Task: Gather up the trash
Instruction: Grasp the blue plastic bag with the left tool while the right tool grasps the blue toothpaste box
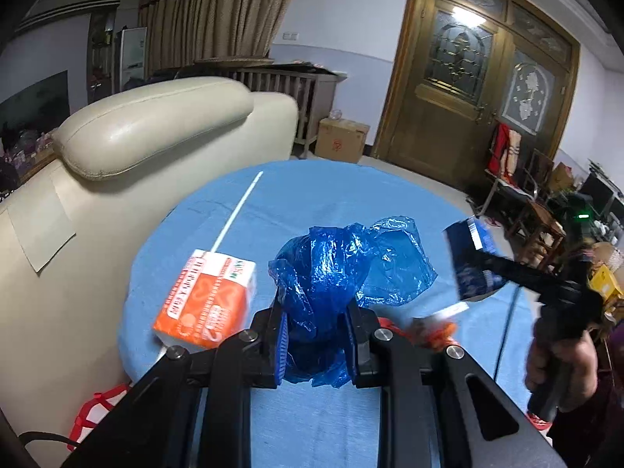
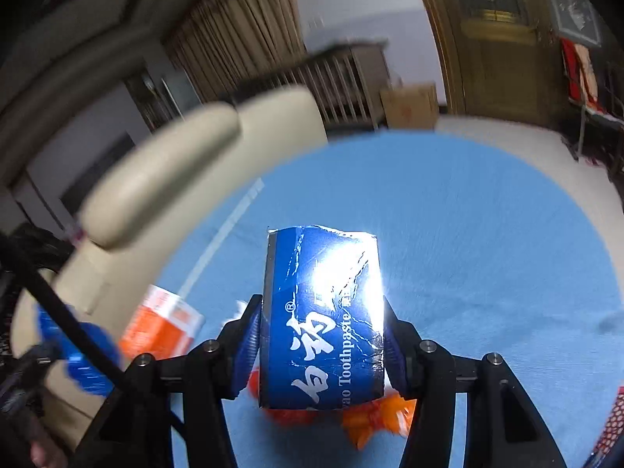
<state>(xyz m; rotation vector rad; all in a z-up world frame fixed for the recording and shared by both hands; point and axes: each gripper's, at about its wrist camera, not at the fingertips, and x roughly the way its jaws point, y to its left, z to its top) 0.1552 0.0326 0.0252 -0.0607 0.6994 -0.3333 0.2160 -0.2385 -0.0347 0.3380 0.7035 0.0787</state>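
Right now the left gripper (image 1: 316, 341) has its jaws pinching a crumpled blue plastic bag (image 1: 343, 269), held just above the round desk (image 1: 335, 191) with its blue cloth. Bag mouth looks bunched up; contents cannot be told. Right gripper (image 2: 321, 345) has its jaws clamped on the sides of a blue toothpaste box (image 2: 323, 312), lifted off the desk; glare washes out part of the box face. In the left wrist view the same box (image 1: 474, 261) sits to the right of the bag, apart from it, with a hand (image 1: 561, 358) on the right gripper's handle.

Still on the desk: an orange and white carton (image 1: 206, 300) lying on its side left of the bag, a long white stick (image 1: 238, 212) beyond the carton, and an orange crumpled wrapper (image 2: 374, 417) under the toothpaste box. Wrapper is partly hidden by the jaws in both views.

Around: a cream leather sofa (image 1: 152, 124) touching the desk's left edge, a cardboard box (image 1: 341, 138) on the floor behind, a wooden door (image 1: 472, 89) at the back.
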